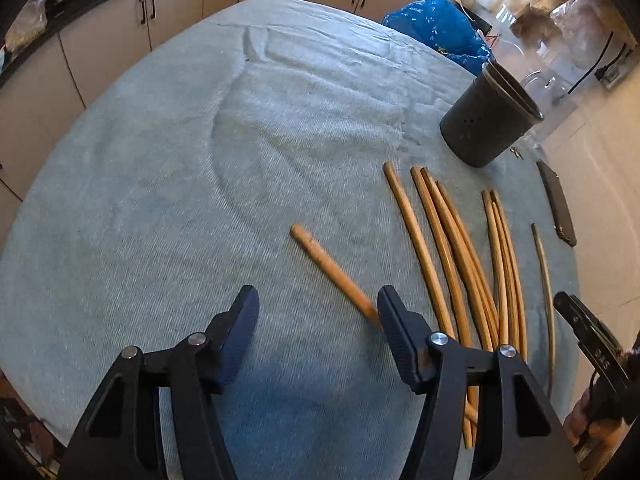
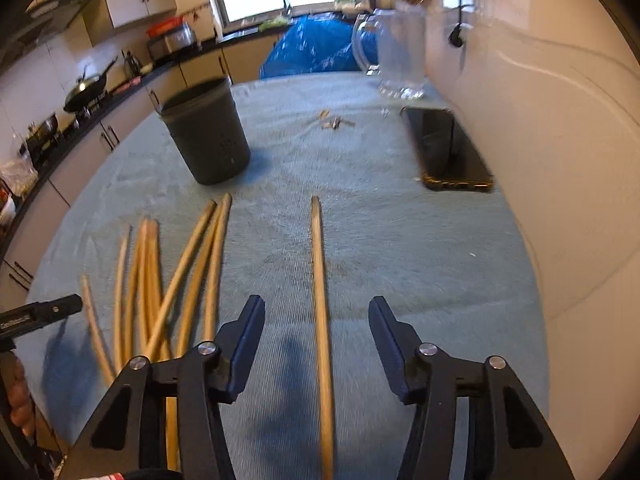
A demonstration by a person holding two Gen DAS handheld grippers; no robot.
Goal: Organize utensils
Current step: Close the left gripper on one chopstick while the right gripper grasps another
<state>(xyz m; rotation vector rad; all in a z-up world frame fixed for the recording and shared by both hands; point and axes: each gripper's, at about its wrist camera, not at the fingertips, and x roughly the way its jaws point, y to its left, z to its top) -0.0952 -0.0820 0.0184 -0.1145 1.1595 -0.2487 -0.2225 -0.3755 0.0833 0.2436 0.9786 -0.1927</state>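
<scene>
Several wooden chopsticks lie in a loose row on the blue-grey cloth, right of my left gripper. One chopstick lies apart at an angle, its near end by the right finger. My left gripper is open and empty. A dark grey holder cup stands upright beyond the row. In the right wrist view, my right gripper is open, with a single chopstick lying between its fingers on the cloth. The pile lies to its left, the cup beyond.
A black phone lies at the right by the wall. A glass pitcher and a blue plastic bag stand at the far edge. Small bits lie mid-cloth. Kitchen cabinets surround the table.
</scene>
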